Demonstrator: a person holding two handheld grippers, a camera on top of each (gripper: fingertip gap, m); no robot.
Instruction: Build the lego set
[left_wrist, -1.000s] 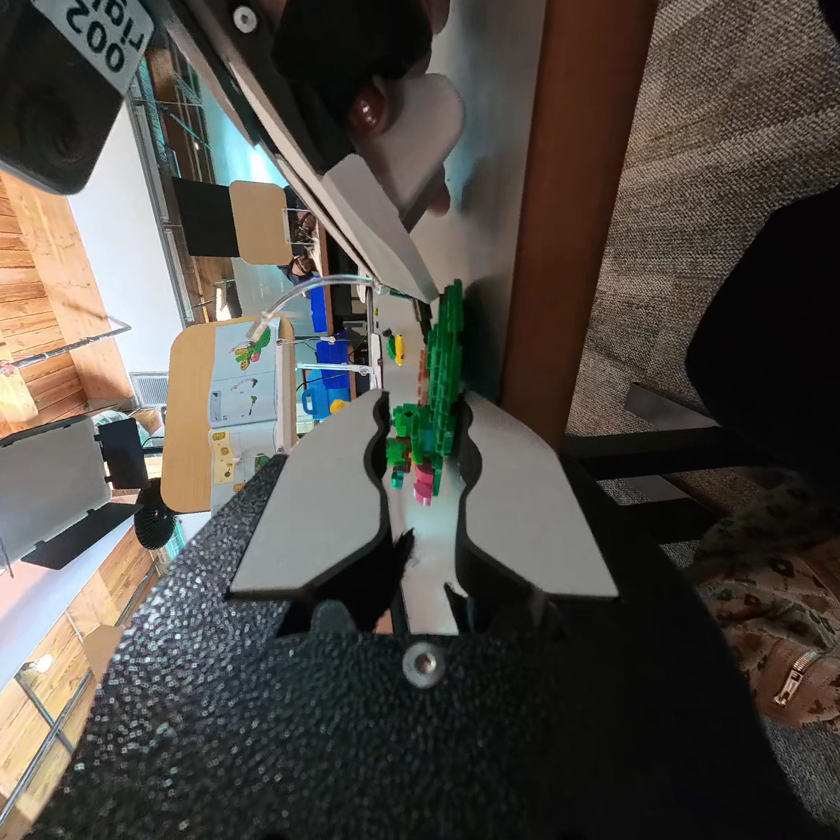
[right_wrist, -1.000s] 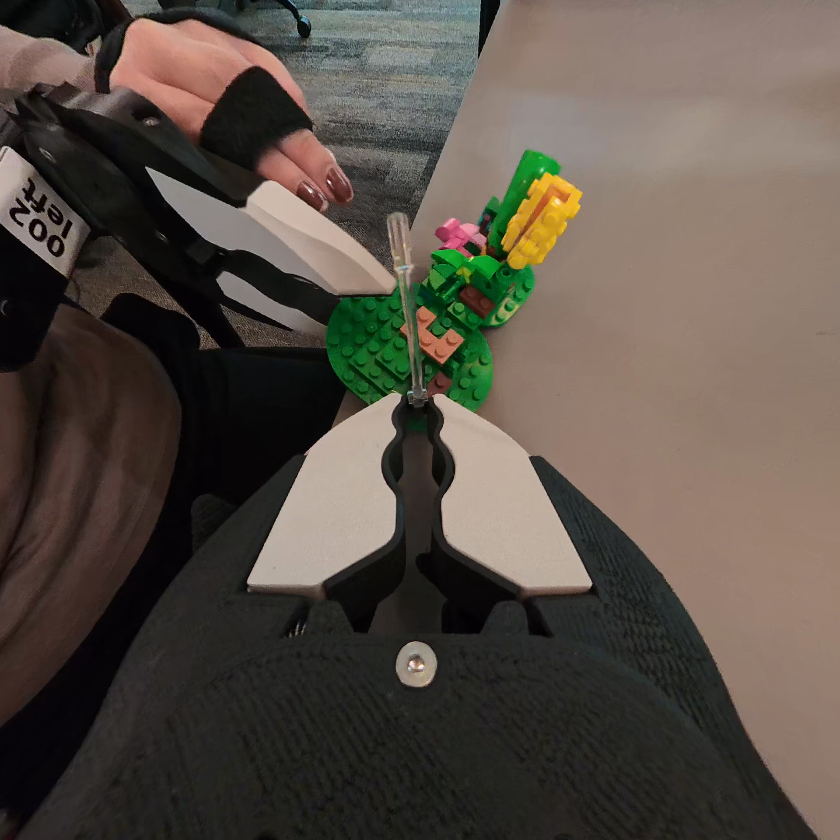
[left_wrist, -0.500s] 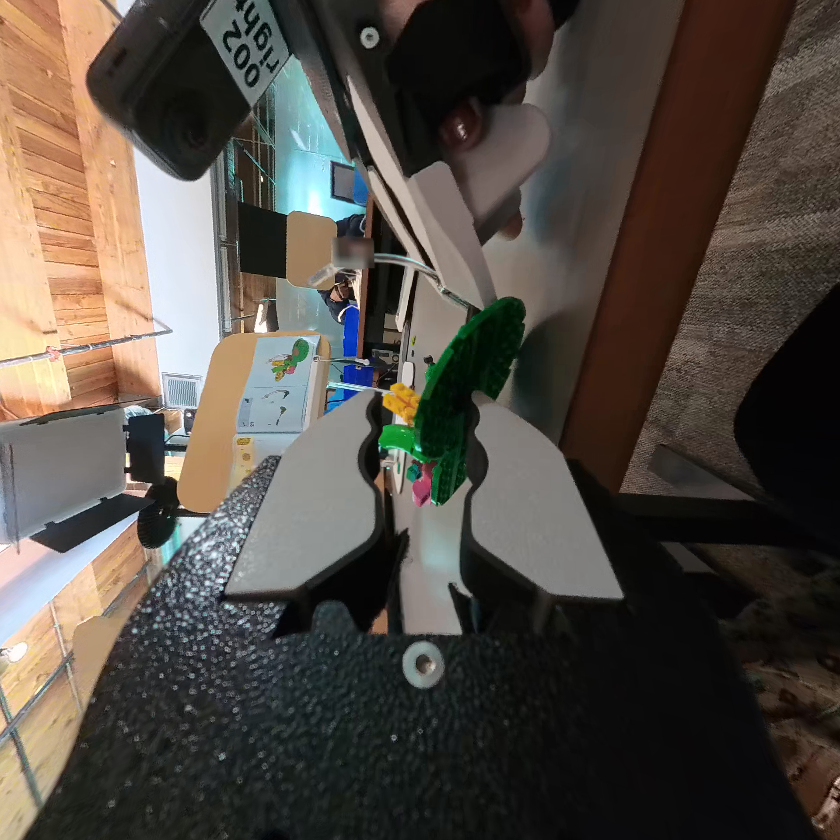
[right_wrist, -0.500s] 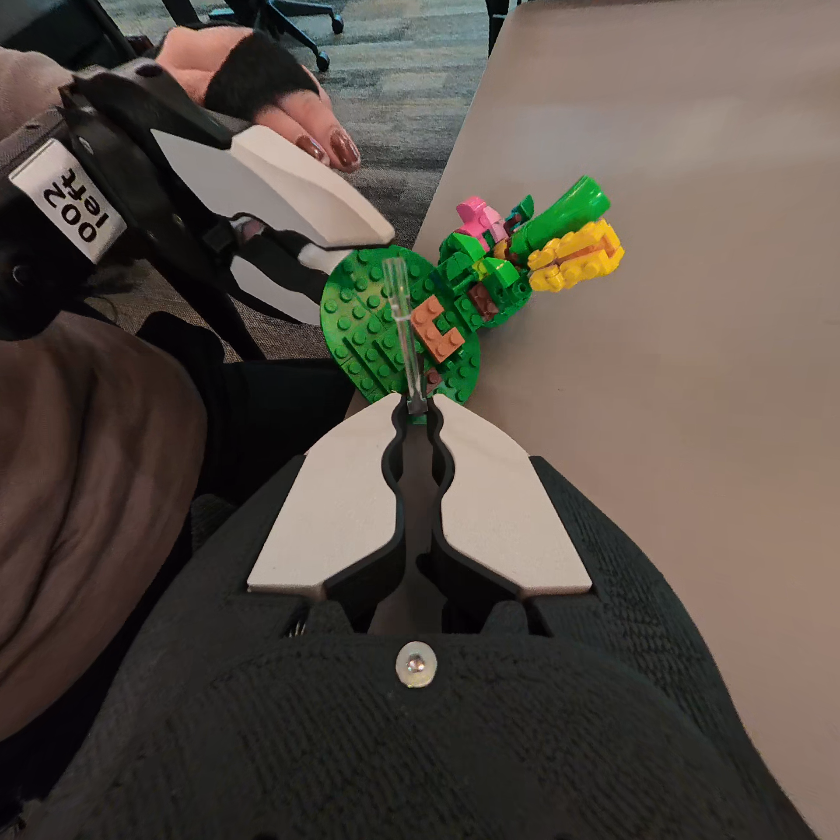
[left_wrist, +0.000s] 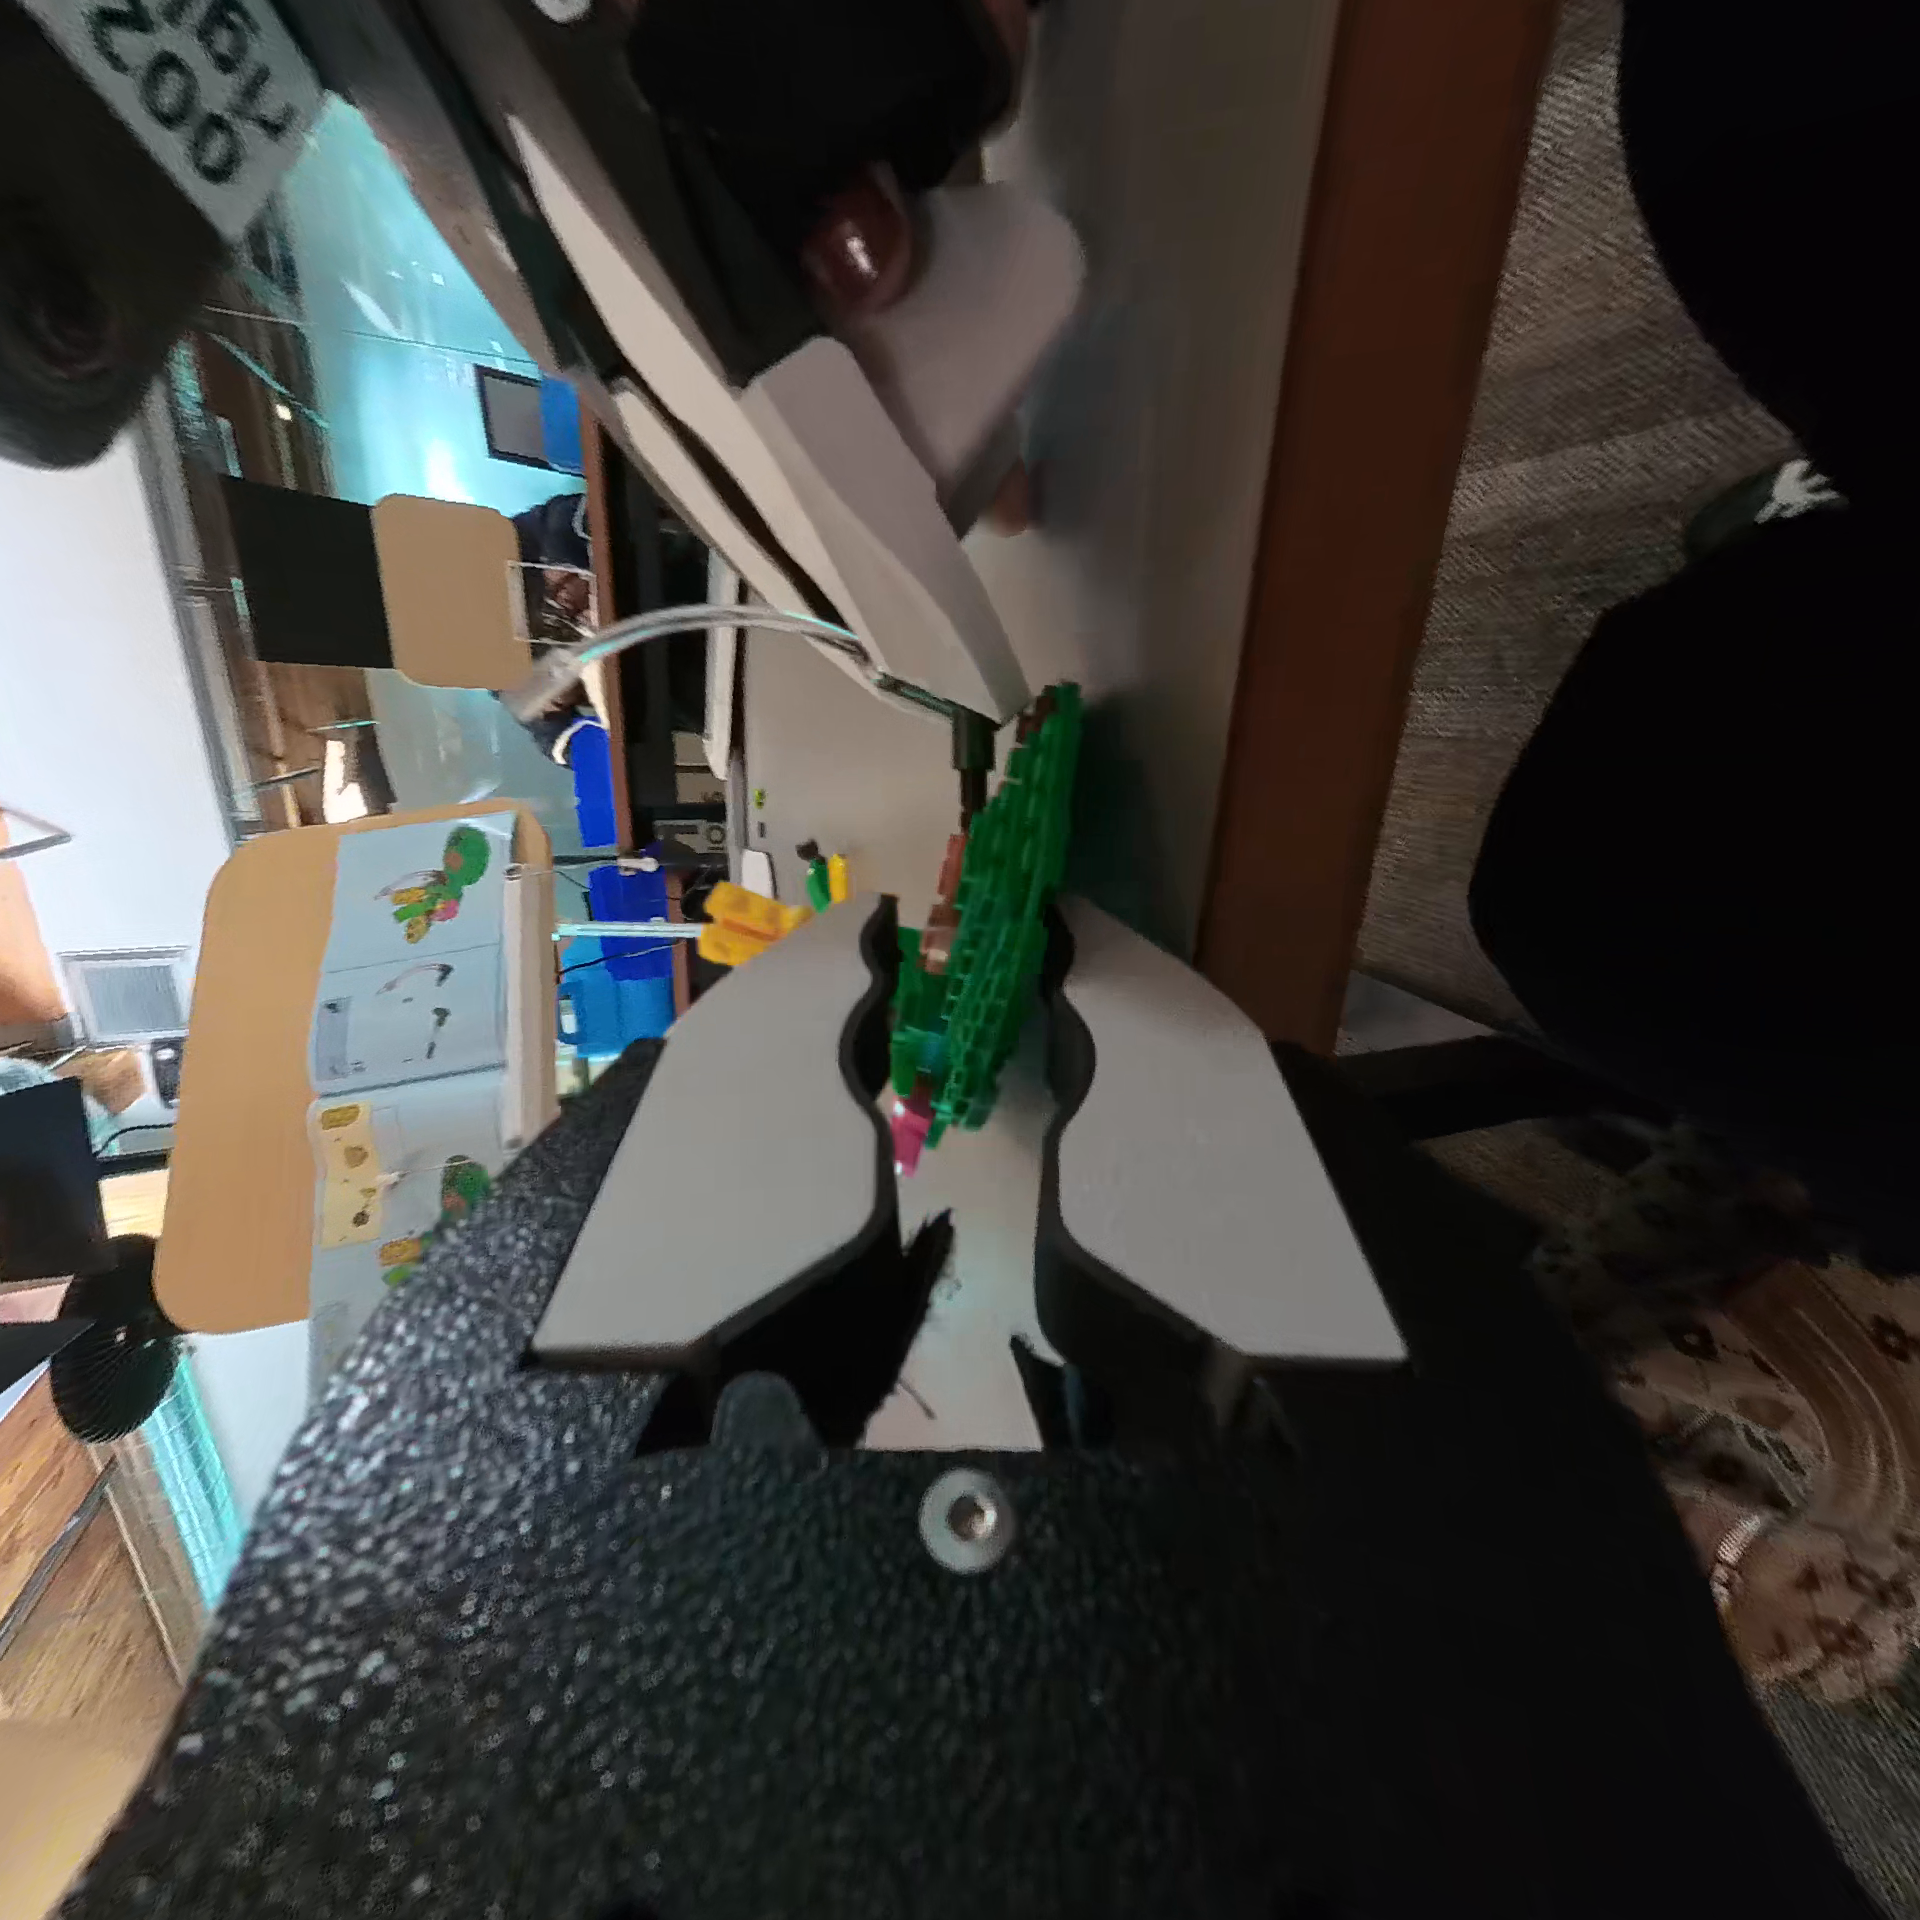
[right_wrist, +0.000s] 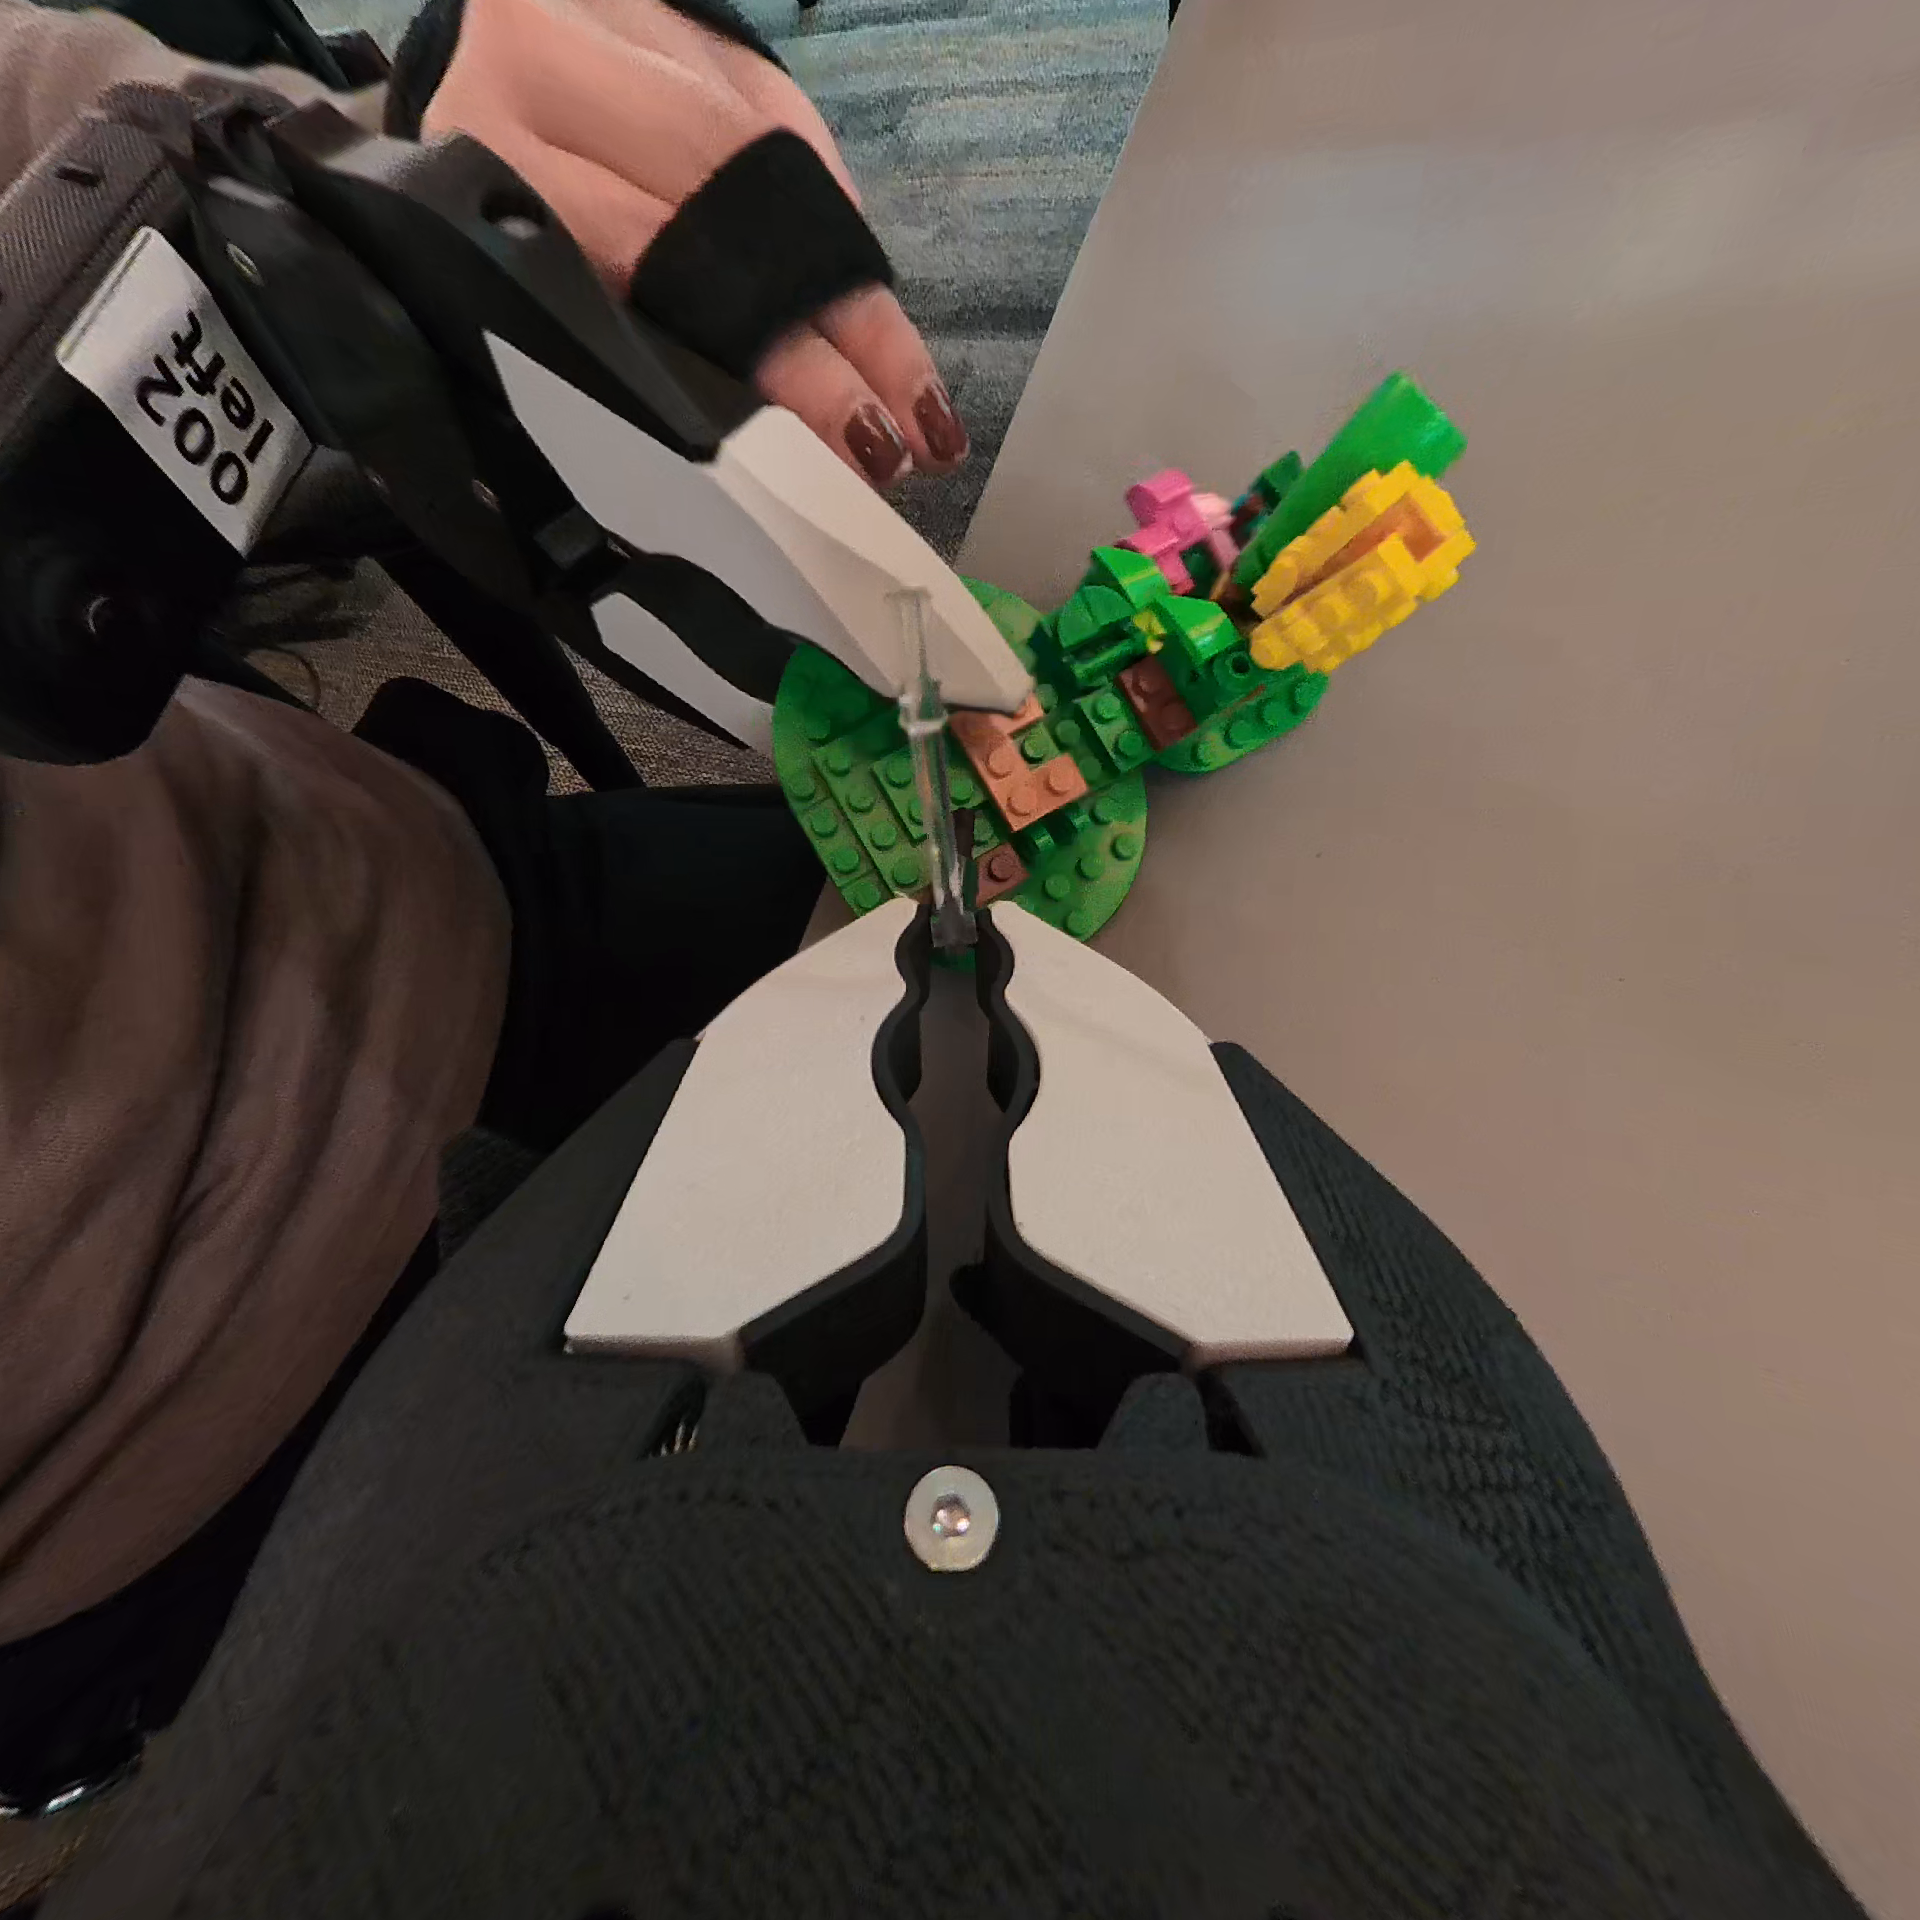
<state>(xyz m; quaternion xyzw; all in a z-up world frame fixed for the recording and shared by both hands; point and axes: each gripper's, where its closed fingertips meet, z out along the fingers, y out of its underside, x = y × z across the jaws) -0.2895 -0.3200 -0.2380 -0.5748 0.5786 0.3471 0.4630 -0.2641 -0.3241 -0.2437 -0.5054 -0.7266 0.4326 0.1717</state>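
Judging mid-build: green lego base (right_wrist: 961, 800) with flowers sits at table (right_wrist: 1507, 935) edge clamped by left gripper (left_wrist: 966, 940), while right gripper (right_wrist: 954, 920), nearly closed, pinches clear stem (right_wrist: 925, 727), not yet seated.

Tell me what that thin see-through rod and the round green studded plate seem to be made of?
The thin see-through rod looks like clear glossy plastic: the green shows through it. The round green studded plate looks like hard moulded plastic with a slight sheen and crisp, even studs. The grey tabletop under them looks matte, perhaps laminate.
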